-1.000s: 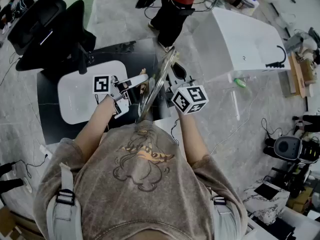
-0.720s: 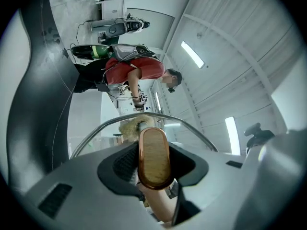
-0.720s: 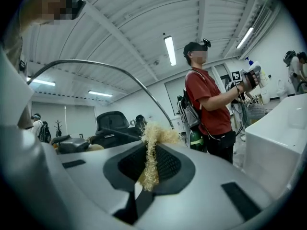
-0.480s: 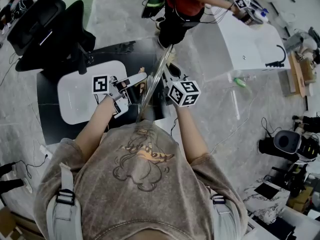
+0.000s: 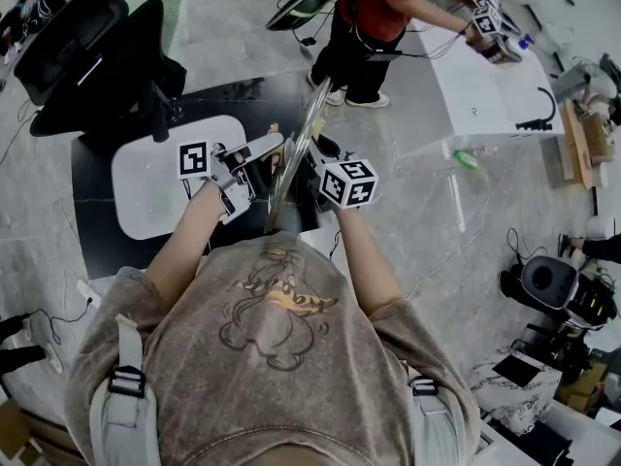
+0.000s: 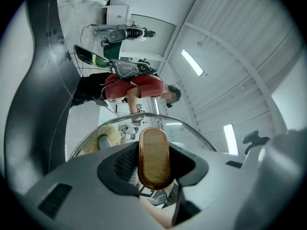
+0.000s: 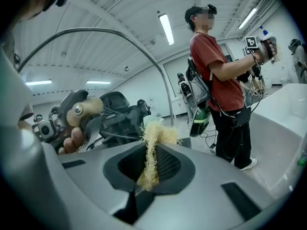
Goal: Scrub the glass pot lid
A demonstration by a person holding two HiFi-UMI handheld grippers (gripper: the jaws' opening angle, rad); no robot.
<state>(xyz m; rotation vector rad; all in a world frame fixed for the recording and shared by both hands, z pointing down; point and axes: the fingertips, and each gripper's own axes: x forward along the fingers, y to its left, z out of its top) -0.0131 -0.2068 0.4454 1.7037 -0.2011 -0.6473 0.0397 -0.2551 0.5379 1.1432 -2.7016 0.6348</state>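
The left gripper (image 6: 153,176) has its jaws set partway in, clamped on the lid's wooden knob (image 6: 153,158), which fills the gap between the pads, so this hand carries the glass pot lid (image 6: 194,128) by its handle. The right gripper (image 7: 149,169) is pinched nearly closed on a pale, fibrous scrubber (image 7: 152,147), whose frayed end sticks up past the jaws. In the head view the lid (image 5: 297,153) stands on edge at upper centre of the frame, in the air above a black mat (image 5: 107,236). Its long axis runs from the upper right down towards the person's chest. The left gripper (image 5: 260,158) is on its left face and the right gripper (image 5: 316,151) on its right, so the scrubber faces the side opposite the knob. The right hand looks the one placed to do the scrubbing. In the right gripper view the knob (image 7: 80,110) shows through the glass at left, beyond the metal rim (image 7: 120,32). Whether the fibres actually touch the glass cannot be told. Both bare forearms reach forward from the torso and converge on the lid, the left angled up and right, the right up and left.
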